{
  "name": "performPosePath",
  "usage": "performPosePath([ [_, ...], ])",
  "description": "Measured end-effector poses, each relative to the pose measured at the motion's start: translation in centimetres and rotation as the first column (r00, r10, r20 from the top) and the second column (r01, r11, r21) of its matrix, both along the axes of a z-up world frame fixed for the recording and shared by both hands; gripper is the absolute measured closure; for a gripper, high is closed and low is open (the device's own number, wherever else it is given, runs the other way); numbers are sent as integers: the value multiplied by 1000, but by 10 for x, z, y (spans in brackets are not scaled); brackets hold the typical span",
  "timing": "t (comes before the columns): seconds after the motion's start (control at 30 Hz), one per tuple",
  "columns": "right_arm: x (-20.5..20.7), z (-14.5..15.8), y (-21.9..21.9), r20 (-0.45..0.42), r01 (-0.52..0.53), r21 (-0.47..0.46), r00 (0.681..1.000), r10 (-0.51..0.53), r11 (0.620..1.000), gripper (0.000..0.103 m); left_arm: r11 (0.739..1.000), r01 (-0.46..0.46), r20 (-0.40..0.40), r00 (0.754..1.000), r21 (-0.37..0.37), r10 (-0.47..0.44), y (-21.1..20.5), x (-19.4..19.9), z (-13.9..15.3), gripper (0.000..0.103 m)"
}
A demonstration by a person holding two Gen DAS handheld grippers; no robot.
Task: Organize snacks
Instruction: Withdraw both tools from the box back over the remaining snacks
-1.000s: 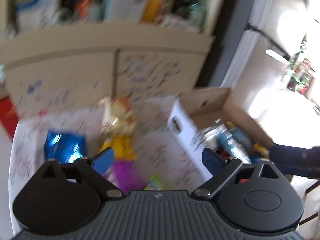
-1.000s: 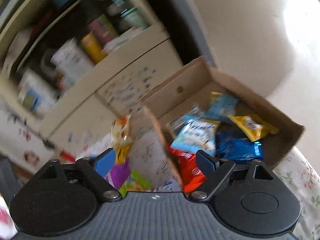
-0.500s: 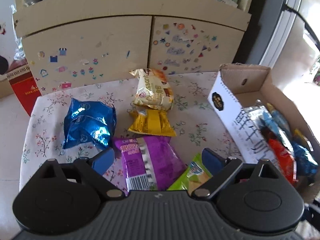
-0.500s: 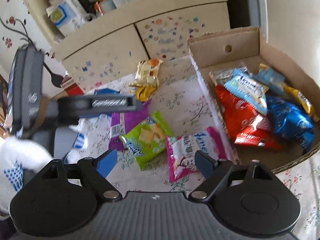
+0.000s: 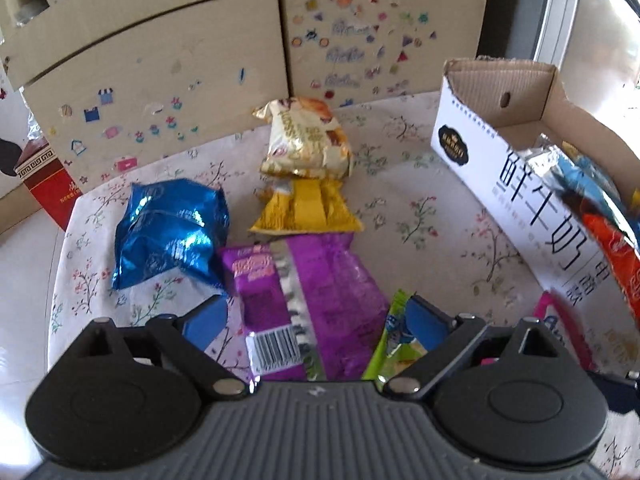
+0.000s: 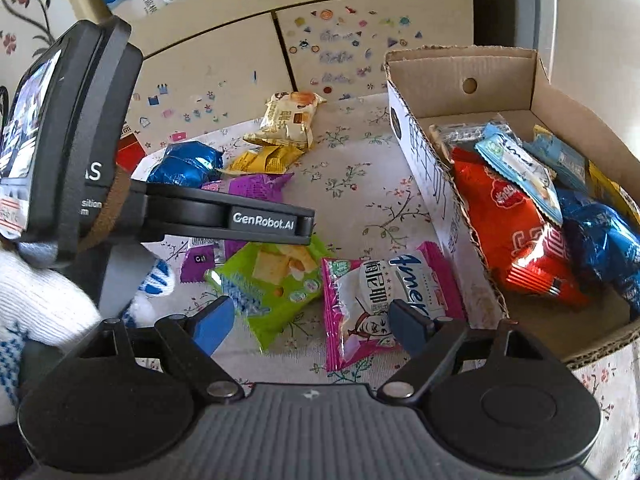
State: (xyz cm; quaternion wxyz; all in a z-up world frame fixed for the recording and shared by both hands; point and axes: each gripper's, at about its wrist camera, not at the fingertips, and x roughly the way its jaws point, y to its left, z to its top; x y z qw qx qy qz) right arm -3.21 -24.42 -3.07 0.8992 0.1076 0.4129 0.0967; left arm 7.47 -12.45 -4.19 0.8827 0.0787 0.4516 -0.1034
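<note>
both pairs of fingers spread and empty, left gripper [image 5: 316, 314] over the purple packet [image 5: 308, 280], right gripper [image 6: 308, 322] over the pink packet [image 6: 380, 292] just beside the cardboard box [image 6: 432, 184]; approach step, next likely lower, clench, carry into box.

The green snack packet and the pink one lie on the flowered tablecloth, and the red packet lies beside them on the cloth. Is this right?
Not quite: the red packet lies inside the cardboard box, as the right wrist view shows. The green packet and pink packet do lie on the tablecloth.
</note>
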Motion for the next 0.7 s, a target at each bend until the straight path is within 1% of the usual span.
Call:
performPosePath([
  [0.07, -1, 0, 2, 0, -23, -1, 1000, 23, 1000, 14, 1000, -5, -7, 1000, 7, 5, 3, -2, 0, 6],
  [0.2, -4, -4, 7, -34, -78, 50, 996, 80, 996, 14, 1000, -6, -30, 1000, 11, 6, 14, -6, -3, 6],
  [0.27, -9, -7, 12, -41, -100, 53, 994, 102, 994, 14, 1000, 2, -32, 999, 22, -2, 18, -10, -4, 5],
  [0.4, -17, -15, 19, -99, -162, 95, 980, 171, 982, 14, 999, 17, -51, 999, 44, -14, 30, -18, -7, 5],
  [0.47, -21, -14, 23, -88, -185, 80, 977, 192, 979, 14, 998, 15, -66, 998, 53, -12, 38, -22, -9, 5],
  [0.53, -28, -9, 25, -59, -163, 27, 985, 165, 986, 14, 999, 0, -76, 997, 49, 4, 50, -25, -9, 5],
  [0.57, -30, -7, 24, -50, -135, 16, 990, 135, 991, 14, 999, -8, -80, 997, 50, 12, 54, -25, -10, 5],
  [0.67, -32, -3, 15, -54, -26, 60, 998, 29, 998, 14, 1000, -25, -75, 997, 15, 26, 67, -28, -8, 6],
  [0.7, -33, -3, 11, -65, 30, 81, 998, -24, 996, 14, 1000, -20, -70, 997, 0, 20, 69, -29, -6, 6],
])
